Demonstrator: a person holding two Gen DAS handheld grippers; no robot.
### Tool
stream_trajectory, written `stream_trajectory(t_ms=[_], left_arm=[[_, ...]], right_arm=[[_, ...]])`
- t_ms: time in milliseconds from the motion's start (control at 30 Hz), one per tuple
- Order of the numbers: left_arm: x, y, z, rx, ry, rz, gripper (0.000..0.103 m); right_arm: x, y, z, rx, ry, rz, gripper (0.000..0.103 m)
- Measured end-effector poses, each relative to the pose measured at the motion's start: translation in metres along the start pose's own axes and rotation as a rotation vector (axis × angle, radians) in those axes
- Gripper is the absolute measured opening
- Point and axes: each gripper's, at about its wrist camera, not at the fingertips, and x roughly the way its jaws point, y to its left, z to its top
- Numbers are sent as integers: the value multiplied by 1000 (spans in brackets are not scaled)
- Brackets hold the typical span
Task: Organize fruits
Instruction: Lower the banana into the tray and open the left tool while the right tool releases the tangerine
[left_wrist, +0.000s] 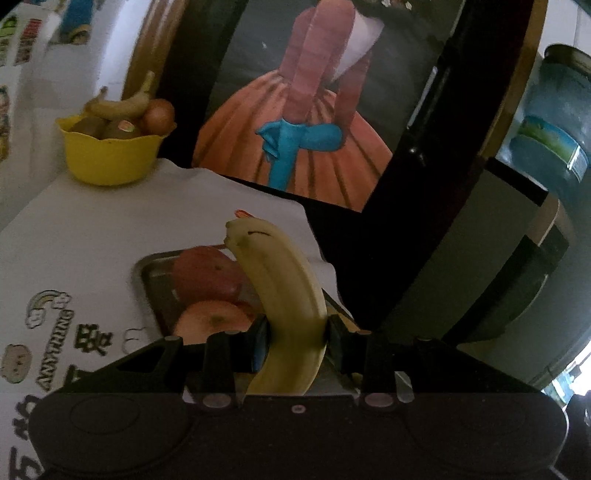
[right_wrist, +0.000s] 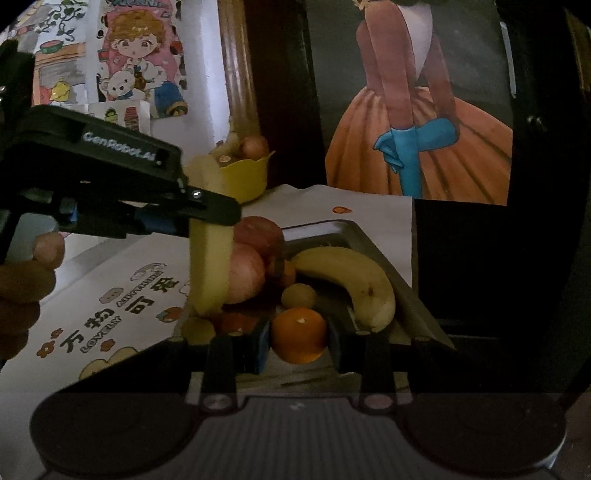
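Behind the bench leans a dark-framed picture of a woman in an orange skirt. Left tongs (left_wrist: 295, 338) are clamped on a banana (left_wrist: 284, 295), lifted above the metal tray (right_wrist: 369, 236) near the bench's right edge. Right tongs (right_wrist: 298, 341) sit closed around an orange (right_wrist: 300, 334) in the tray. The yellow bowl (left_wrist: 110, 158) stands at the far left corner, already heaped; the soft banana could slide from its narrow grip or roll off that pile

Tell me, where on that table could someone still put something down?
Free: the printed tablecloth between the yellow bowl and the metal tray. Crowded: the bowl is heaped with fruit, and the tray holds apples, a banana and small fruit.
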Motion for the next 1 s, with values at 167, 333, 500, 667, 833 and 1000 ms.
stream_trajectory(t_ms=[167, 333, 500, 667, 833, 1000], left_arm=[[16, -10, 0, 24, 21, -9, 36], [26, -16, -1, 36, 37, -14, 36], [36, -16, -4, 39, 58, -4, 36], [41, -14, -5, 37, 69, 4, 36], [44, -14, -5, 35, 70, 4, 36], [44, -14, -5, 35, 71, 7, 36]], right_arm=[[3, -8, -1, 21, 1, -13, 36], [5, -14, -2, 36, 1, -17, 36], [8, -16, -3, 44, 7, -13, 36], [9, -17, -3, 50, 8, -12, 36], [9, -18, -2, 53, 5, -14, 36], [12, -19, -2, 61, 2, -19, 36]])
